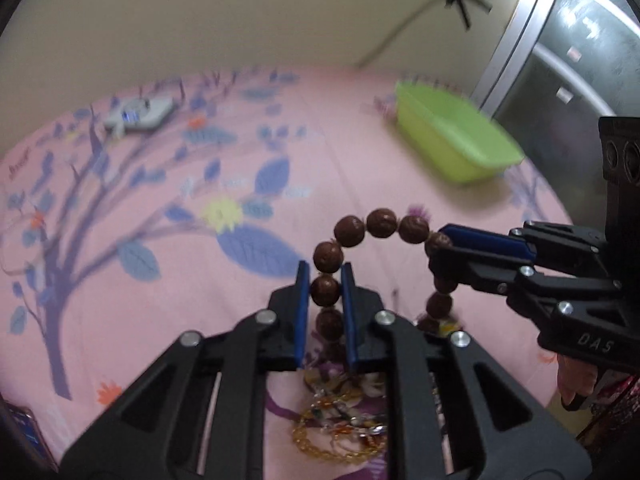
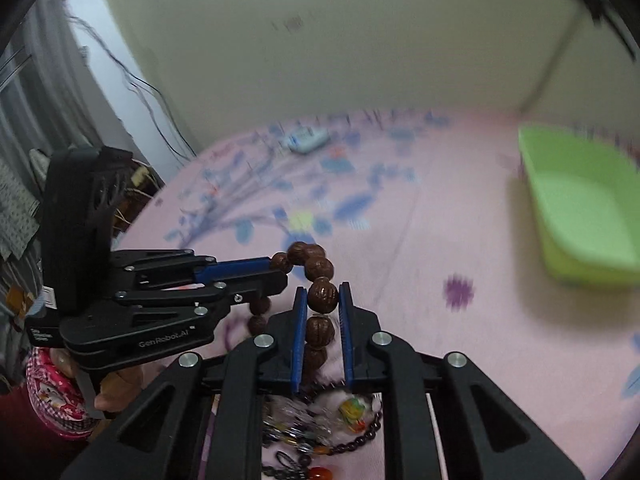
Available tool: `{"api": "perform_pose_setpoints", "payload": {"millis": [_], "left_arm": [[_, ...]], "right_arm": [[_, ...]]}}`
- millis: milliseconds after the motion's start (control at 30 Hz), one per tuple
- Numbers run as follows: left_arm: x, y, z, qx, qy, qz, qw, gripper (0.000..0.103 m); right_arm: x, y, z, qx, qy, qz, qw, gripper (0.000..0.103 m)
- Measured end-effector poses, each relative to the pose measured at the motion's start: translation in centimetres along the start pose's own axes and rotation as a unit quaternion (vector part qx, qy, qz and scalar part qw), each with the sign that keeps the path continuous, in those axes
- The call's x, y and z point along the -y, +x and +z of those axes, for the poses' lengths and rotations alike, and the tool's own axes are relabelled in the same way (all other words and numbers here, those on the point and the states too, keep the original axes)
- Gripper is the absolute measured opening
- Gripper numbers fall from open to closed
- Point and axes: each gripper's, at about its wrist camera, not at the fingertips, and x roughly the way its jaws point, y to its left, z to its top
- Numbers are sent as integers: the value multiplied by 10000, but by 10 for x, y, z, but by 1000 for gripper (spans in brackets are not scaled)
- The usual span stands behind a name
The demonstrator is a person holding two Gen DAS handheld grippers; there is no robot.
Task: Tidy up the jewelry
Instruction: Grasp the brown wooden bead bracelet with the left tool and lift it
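The brown bead bracelet (image 1: 352, 232) hung above the pink bedsheet (image 1: 160, 320), strung between both tongs. The left gripper (image 1: 325, 280) and right gripper (image 2: 322, 292) each pinched one bead, jaws nearly closed.

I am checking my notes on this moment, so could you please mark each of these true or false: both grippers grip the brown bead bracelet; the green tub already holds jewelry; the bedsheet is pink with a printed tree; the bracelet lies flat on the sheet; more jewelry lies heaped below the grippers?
1. Both grippers grip the brown bead bracelet. True: the left gripper and the right gripper each clamp a bead.
2. The green tub already holds jewelry. False: the part of its inside that shows looks bare.
3. The bedsheet is pink with a printed tree. True.
4. The bracelet lies flat on the sheet. False: it hangs arched between the grippers, above the sheet.
5. More jewelry lies heaped below the grippers. True: a jewelry pile shows there.
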Motion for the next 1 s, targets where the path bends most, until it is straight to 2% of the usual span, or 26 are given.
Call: {"api": "perform_pose_setpoints", "payload": {"millis": [133,267,500,700,1000], "left_arm": [[15,-65,23,784,111,-116,9968,14],[29,-103,46,1294,228,-56,9913,14],[45,-125,68,1759,283,-127,9839,14],[60,-137,87,1863,425,-31,9816,14],[85,-200,121,2618,674,140,9627,14]], "right_arm": [[-23,-46,27,631,-462,-51,9969,0],[-38,-83,48,1126,-670,-15,9914,0],[-45,-125,58,1711,-794,-65,9820,0],[-44,-144,75,1897,-799,-98,9785,0],[-71,-195,110,2538,-1175,-137,9600,0]]}}
